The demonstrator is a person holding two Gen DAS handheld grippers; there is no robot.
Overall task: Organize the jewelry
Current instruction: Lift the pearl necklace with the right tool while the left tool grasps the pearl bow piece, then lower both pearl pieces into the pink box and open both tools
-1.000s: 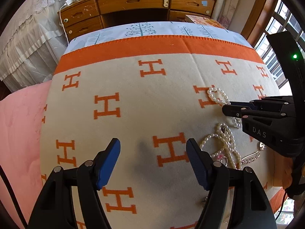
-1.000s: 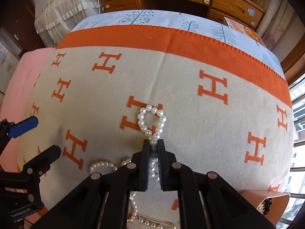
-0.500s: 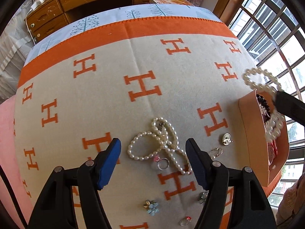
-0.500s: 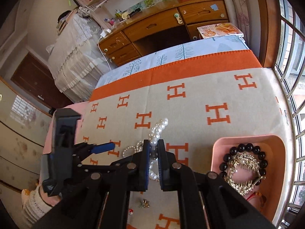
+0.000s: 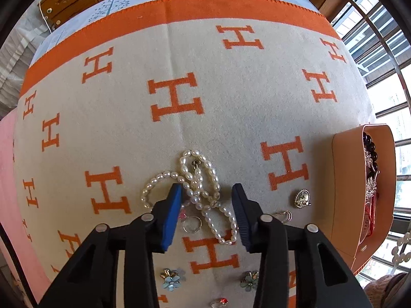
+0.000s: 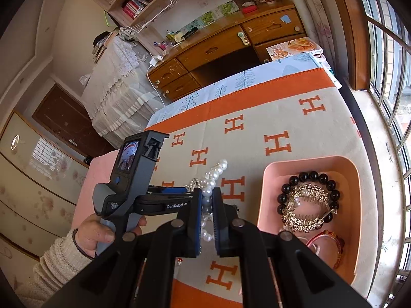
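My right gripper [image 6: 207,206] is shut on a round-pearl bracelet [image 6: 214,174] and holds it in the air, left of the pink tray [image 6: 267,177]. The tray holds a black bead bracelet [image 6: 309,177], a gold comb and red cords. My left gripper [image 5: 206,195] is open and straddles a tangled pearl necklace [image 5: 203,182] lying on the beige blanket with orange H marks [image 5: 177,97]. The tray also shows in the left wrist view [image 5: 345,179] at the right. The held bracelet hangs at that view's lower right edge [image 5: 400,249].
Loose pieces lie around the necklace: a clear ring [image 5: 192,224], a silver brooch [image 5: 301,199], a safety pin [image 5: 283,215], two flower clips [image 5: 170,279], a red-stone ring [image 5: 221,301]. A wooden desk [image 6: 231,43] stands beyond the bed, windows at the right.
My left gripper has moved forward and down, so its jaws now flank the pearl necklace. My right gripper has risen and tilted with the bracelet, keeping beside the tray.
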